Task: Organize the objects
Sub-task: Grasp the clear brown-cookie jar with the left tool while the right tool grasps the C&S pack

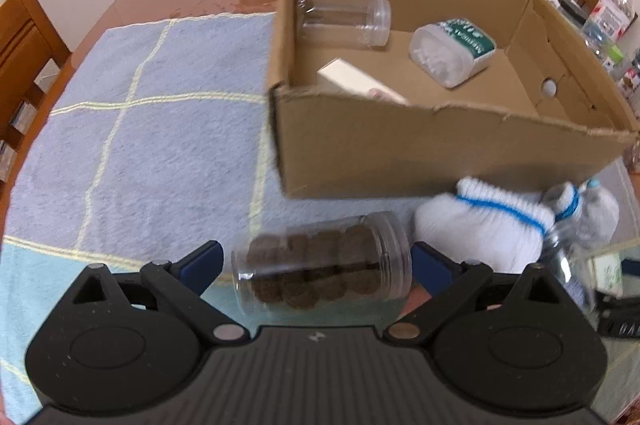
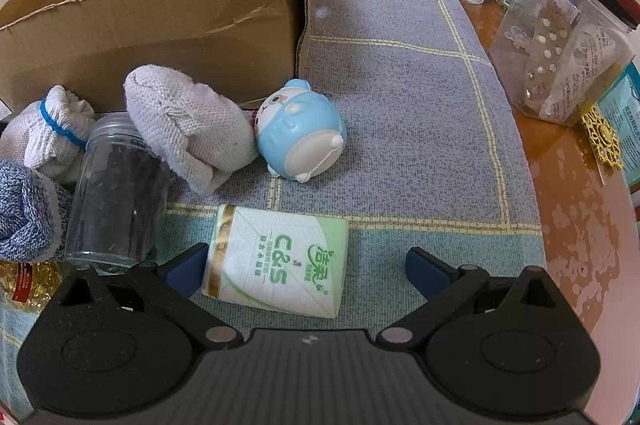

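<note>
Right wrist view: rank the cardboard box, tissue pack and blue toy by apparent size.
1. cardboard box, largest by far.
2. tissue pack.
3. blue toy.
The pack lies nearer the camera, so its lead over the toy is unsure.

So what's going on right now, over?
Left gripper shut on clear plastic jar of brown cookies, short of cardboard box. Right gripper open around green-and-white tissue pack. Nothing blocking.

Box wall hides carton's lower half
</note>
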Tool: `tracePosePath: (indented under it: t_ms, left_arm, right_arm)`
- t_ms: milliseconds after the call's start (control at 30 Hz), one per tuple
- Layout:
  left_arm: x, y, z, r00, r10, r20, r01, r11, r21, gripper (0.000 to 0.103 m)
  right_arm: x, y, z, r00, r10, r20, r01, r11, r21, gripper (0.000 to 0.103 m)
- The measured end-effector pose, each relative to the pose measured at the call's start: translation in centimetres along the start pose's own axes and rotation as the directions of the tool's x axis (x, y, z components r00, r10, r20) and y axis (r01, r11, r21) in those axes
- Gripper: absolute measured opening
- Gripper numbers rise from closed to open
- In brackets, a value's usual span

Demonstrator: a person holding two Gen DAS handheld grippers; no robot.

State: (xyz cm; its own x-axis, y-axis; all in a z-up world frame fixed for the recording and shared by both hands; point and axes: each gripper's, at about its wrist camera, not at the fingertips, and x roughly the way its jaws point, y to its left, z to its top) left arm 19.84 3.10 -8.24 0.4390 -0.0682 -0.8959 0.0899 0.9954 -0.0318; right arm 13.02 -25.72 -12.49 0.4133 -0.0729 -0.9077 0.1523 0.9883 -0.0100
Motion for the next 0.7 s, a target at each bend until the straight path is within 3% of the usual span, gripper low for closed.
tracePosePath:
  t_ms: [267,700]
  left_arm:
    - [-0.4,2.0,-2.0,1.000,0.031,0.001,-0.031,0.999,0.040,0.101]
    - [2.0,1.5,-1.3,0.998,0.065,0.018,-0.066,0.997,0.034,0.100]
  right_arm:
    - [0.0,0.0,0.0,1.000,0.001,0.003,-0.001,1.000,-0.002,0.103]
    - [0.4,0.5,0.8,1.000,0.011,0.023,-0.011,1.000,-0.022,0.103]
